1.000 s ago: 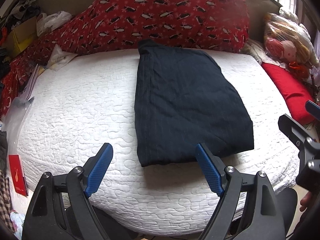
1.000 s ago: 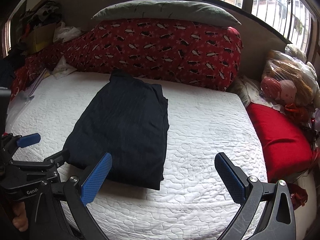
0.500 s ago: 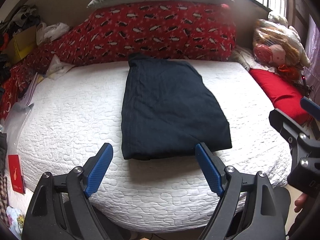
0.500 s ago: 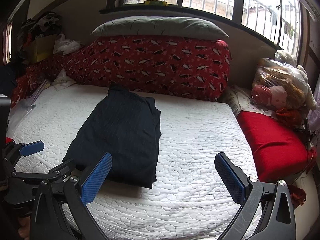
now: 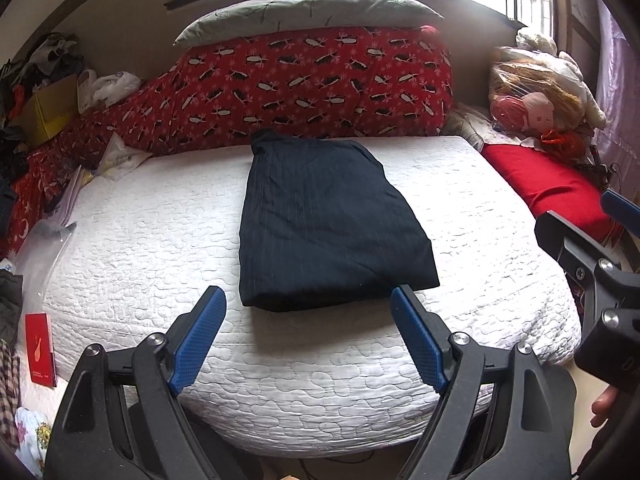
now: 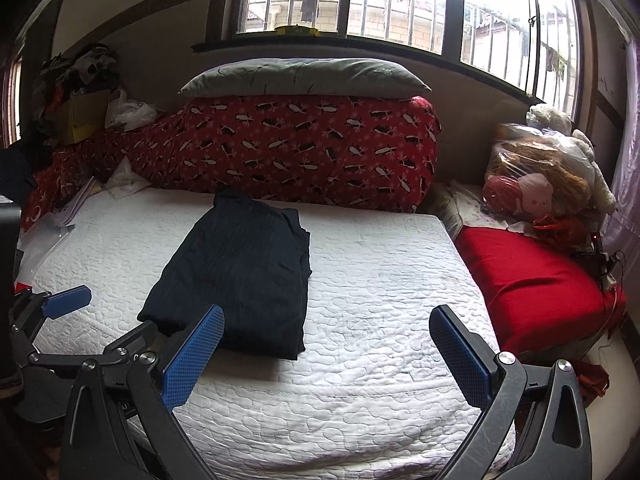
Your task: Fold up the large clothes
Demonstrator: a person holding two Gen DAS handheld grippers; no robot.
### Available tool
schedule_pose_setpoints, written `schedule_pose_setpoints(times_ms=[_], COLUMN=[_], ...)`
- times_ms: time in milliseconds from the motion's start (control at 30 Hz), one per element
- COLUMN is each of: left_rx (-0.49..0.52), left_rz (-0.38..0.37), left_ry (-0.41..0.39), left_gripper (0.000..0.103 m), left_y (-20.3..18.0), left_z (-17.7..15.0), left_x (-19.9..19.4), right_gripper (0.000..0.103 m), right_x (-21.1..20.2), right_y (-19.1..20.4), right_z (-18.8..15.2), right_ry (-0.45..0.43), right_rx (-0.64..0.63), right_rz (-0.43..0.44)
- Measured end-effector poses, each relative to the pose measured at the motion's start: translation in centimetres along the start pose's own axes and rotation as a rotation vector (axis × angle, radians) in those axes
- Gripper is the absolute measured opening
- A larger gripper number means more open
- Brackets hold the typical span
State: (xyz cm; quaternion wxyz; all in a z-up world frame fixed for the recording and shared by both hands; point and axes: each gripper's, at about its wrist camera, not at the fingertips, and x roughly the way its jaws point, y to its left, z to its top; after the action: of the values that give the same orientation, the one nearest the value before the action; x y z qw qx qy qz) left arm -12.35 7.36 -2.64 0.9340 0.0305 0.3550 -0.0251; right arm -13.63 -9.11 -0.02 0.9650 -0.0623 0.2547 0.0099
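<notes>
A: Risk from here?

B: I'd judge the dark navy folded garment (image 5: 320, 224), lying mid-way on the white quilted mattress (image 5: 140, 248), could spring loose if a jaw snags its near edge.

A: Pose?

B: My left gripper (image 5: 308, 336) and right gripper (image 6: 326, 354) hover off the near edge, jaws spread wide, holding nothing.

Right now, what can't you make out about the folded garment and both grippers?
- Dark garment: its underside and inner layers are hidden by its top layer in both views.
- Left gripper: the right wrist view cuts its body off at the frame's left edge.
- Right gripper: the left wrist view cuts it off at the right edge.
</notes>
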Motion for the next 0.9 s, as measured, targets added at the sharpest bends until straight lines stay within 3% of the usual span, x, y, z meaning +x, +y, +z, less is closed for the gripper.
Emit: schedule_pose_setpoints(times_ms=[567, 900], left_rx=[0.008, 0.009], left_rz=[0.029, 0.027], left_ry=[-0.078, -0.076], left_gripper=[0.085, 0.085], left_y=[0.4, 0.7], left_z=[2.3, 2.9], left_x=[-1.2, -1.0], right_gripper=[0.103, 0.103], right_x=[-1.0, -1.2], right_y=[-0.1, 0.1], right_z=[1.5, 2.3], right_ry=[-0.047, -0.067], right_rx=[0.008, 0.009], right_rz=[-0.002, -0.002])
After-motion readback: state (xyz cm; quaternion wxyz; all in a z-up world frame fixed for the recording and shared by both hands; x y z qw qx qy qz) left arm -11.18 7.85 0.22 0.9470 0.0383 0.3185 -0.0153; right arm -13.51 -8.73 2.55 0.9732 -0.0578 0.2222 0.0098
